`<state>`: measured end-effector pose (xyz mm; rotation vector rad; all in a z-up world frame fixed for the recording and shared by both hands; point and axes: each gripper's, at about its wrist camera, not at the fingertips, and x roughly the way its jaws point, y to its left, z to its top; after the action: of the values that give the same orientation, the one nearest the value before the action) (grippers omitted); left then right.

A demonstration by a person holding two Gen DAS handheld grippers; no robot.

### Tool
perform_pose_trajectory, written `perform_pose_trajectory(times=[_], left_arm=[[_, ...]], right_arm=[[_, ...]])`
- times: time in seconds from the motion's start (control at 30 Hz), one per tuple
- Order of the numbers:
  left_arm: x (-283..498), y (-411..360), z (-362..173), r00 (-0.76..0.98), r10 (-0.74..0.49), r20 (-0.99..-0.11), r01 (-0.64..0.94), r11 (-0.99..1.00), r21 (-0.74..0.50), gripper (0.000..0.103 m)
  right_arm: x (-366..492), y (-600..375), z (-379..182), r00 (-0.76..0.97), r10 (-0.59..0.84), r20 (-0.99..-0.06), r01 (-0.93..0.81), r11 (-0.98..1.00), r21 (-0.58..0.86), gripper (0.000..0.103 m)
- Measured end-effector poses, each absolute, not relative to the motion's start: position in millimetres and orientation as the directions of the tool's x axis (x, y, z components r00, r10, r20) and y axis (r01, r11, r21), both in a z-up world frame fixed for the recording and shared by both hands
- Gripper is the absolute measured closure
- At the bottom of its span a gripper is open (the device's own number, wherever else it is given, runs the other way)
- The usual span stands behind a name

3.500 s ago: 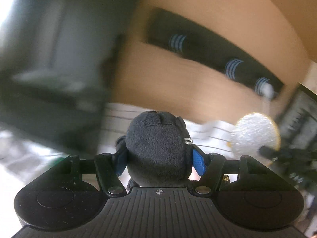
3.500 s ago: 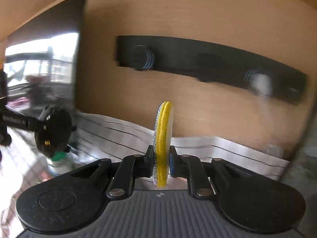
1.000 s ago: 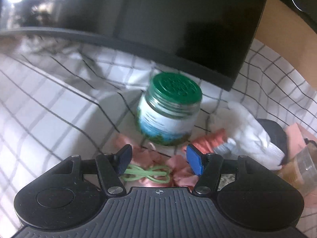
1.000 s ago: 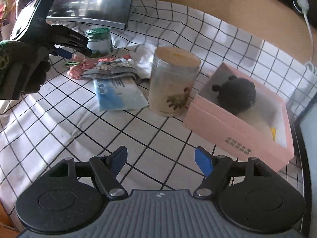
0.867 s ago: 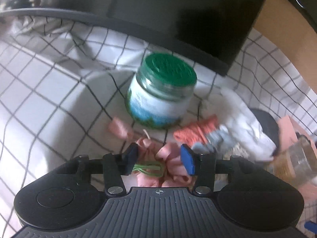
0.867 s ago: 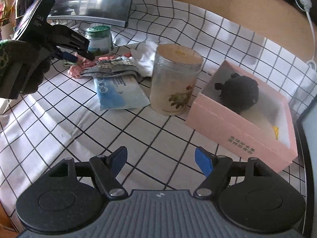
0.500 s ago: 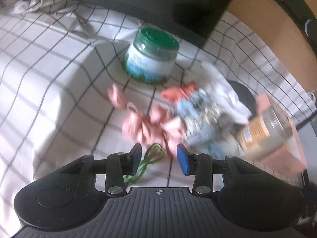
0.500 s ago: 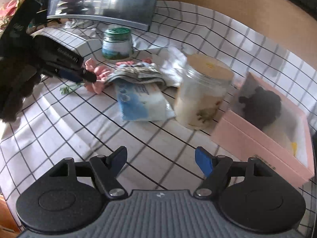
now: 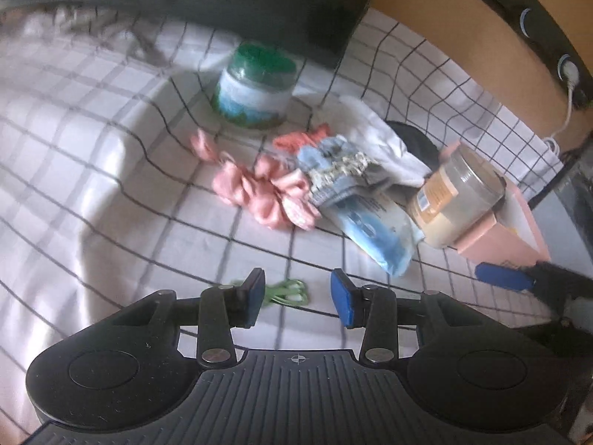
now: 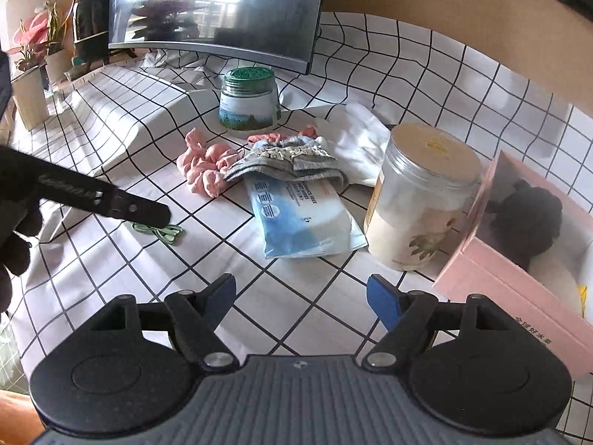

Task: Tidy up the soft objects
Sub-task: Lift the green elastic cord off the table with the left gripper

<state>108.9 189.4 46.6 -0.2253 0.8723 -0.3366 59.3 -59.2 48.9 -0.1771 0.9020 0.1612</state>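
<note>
A thin green hair band (image 9: 287, 293) lies on the checked cloth, partly behind the left pad of my left gripper (image 9: 298, 298). Its jaws stand half apart and the pads do not press the band. In the right wrist view the band (image 10: 163, 231) rests just under that gripper's black finger (image 10: 148, 213). Beyond it lie a pink scrunchie (image 9: 267, 200), grey-blue socks (image 9: 333, 167) and a white cloth (image 9: 378, 137). My right gripper (image 10: 300, 293) hovers over bare cloth, jaws wide and opening, nothing between them. A black plush (image 10: 526, 218) sits in the pink box (image 10: 519, 278).
A pack of wipes (image 10: 300, 218) lies by a clear jar with a tan lid (image 10: 422, 200). A green-lidded jar (image 10: 248, 100) stands before a monitor (image 10: 222, 11). Potted plants (image 10: 29, 52) line the far left edge.
My left gripper pulled back from the green-lidded jar and scrunchie with its jaws narrowed; the green band came away with it. The right gripper swung left; both earlier let go of plush and sponge.
</note>
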Motion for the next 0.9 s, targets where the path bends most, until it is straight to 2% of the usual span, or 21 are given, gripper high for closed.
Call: perform_pose_trajectory(times=[0.23,0.37,0.43,0.53,0.67,0.8,0.9], left_arm=[[109,217,56,0.657,-0.324,-0.681,0.172,0.943,-0.284,0.060],[111,206,51,0.601,-0.389,-0.698,0.320,0.918,-0.236,0.060],[111,190,50,0.583,-0.398,-0.708,0.437,0.888,-0.140,0.059],[117,166,47,0.533,-0.354,-0.769,0.588,0.808,0.035,0.059],[128,158,42,0.486,-0.280,-0.828,0.670,0.727,0.148,0.060],[137,160,39,0.448,-0.281,-0.849,0.679,0.725,0.118,0.061],[137,157,39,0.404,-0.333,-0.852,0.682,0.731,0.038,0.070]], right_arm=[[52,-65,49,0.611,0.048,-0.790,-0.202,0.974,-0.098,0.024],[48,-70,48,0.607,0.042,-0.794,-0.194,0.976,-0.097,0.024],[46,-72,47,0.603,0.039,-0.797,-0.193,0.976,-0.098,0.024],[44,-73,46,0.598,0.033,-0.801,-0.193,0.976,-0.104,0.024],[39,-76,47,0.597,0.034,-0.802,-0.186,0.978,-0.097,0.024],[35,-81,45,0.589,0.032,-0.807,-0.179,0.980,-0.092,0.024],[34,-82,44,0.588,0.025,-0.808,-0.167,0.982,-0.091,0.023]])
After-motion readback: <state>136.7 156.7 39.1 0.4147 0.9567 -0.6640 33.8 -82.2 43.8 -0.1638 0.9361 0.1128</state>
